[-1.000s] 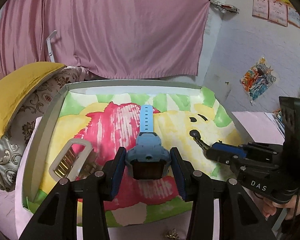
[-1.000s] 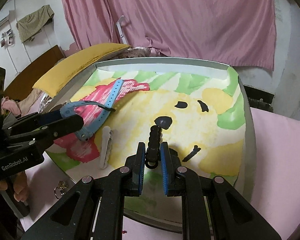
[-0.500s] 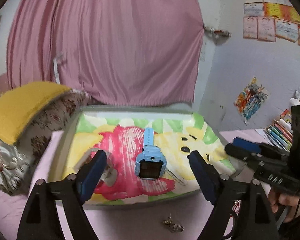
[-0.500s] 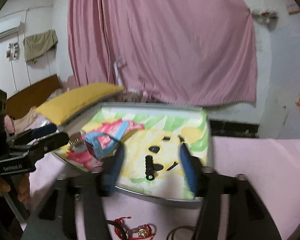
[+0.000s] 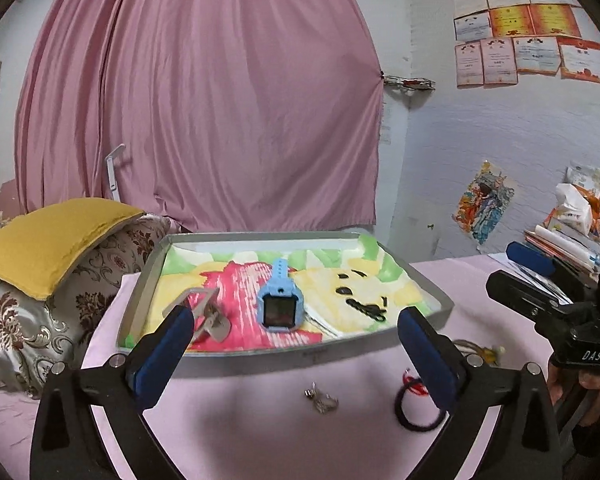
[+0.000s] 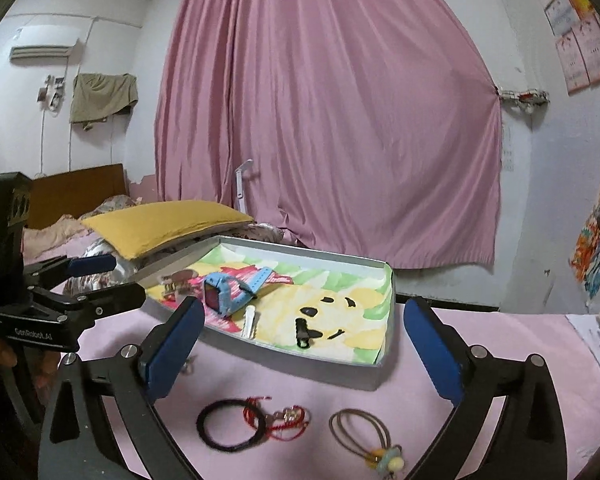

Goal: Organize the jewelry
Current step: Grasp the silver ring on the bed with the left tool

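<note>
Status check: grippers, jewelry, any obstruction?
Left gripper and right gripper open, empty. Blue watch and black bracelet in tray. Hair ties on cloth, unobstructed.

Watch in tray; hair ties on bed before tray.

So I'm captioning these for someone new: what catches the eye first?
The pink curtain fills the back wall. Below it, a metal tray lined with a bright cartoon drawing sits on the pink cloth, a blue smartwatch lying in its middle. In front of the tray, still loose, lie a black hair tie and a red string bracelet, between the open right gripper.
</note>
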Available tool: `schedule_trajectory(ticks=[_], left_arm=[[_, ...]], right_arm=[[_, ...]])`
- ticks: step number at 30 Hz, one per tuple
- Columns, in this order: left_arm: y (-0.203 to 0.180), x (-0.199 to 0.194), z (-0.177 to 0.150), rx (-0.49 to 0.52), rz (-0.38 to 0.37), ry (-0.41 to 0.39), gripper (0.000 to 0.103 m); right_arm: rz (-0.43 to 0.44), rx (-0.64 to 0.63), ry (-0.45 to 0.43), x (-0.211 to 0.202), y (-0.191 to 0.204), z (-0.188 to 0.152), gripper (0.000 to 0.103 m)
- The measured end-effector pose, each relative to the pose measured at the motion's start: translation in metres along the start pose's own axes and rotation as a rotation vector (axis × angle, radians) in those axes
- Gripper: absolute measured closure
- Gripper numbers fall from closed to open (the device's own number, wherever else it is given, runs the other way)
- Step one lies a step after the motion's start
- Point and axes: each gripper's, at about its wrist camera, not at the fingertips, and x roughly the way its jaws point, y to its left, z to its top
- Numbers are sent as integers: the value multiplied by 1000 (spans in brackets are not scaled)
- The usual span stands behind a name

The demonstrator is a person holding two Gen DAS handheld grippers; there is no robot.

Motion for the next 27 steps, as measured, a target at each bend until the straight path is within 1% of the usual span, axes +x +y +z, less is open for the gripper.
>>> schedule_trajectory(ticks=[3, 6, 9, 13, 16, 17, 18, 19, 20, 21, 22, 24, 25, 27], left_arm=[[0, -7, -8, 5, -6, 8, 1], [0, -12, -14, 17, -6, 25, 1], [1, -15, -19, 21, -11, 55, 1], [3, -9, -26, 24, -23, 129, 1], [4, -2, -32, 17, -32, 187, 1], [5, 1, -34, 9, -38, 214, 1], [5, 3, -37, 3, -44, 228, 1], [6, 6, -39, -5, -53, 247, 1], [7, 9, -40, -16, -60, 269, 1], [6, 11, -42, -22, -64, 281, 1], [6, 13, -43, -27, -70, 290, 1], [5, 16, -44, -28, -83, 302, 5], [4, 17, -45, -26, -88, 307, 7], [3, 21, -45, -25, -97, 325, 15]], right_arm=[[8, -19, 15, -8, 2, -4, 5], [51, -44, 60, -10, 3, -10, 5], [68, -64, 110, -8, 4, -15, 5], [85, -83, 176, -4, 5, -22, 5], [97, -83, 247, 5, 4, -28, 6], [100, -83, 267, 7, 3, -31, 9], [103, -85, 287, 9, 3, -33, 18], [103, -88, 309, 11, 3, -36, 24], [104, -88, 326, 14, 4, -37, 34], [104, -85, 348, 18, 2, -40, 40], [104, -80, 364, 20, 0, -42, 43], [104, -70, 395, 25, -2, -45, 53], [106, -64, 410, 28, -4, -47, 56], [109, -59, 438, 34, -5, -47, 63]])
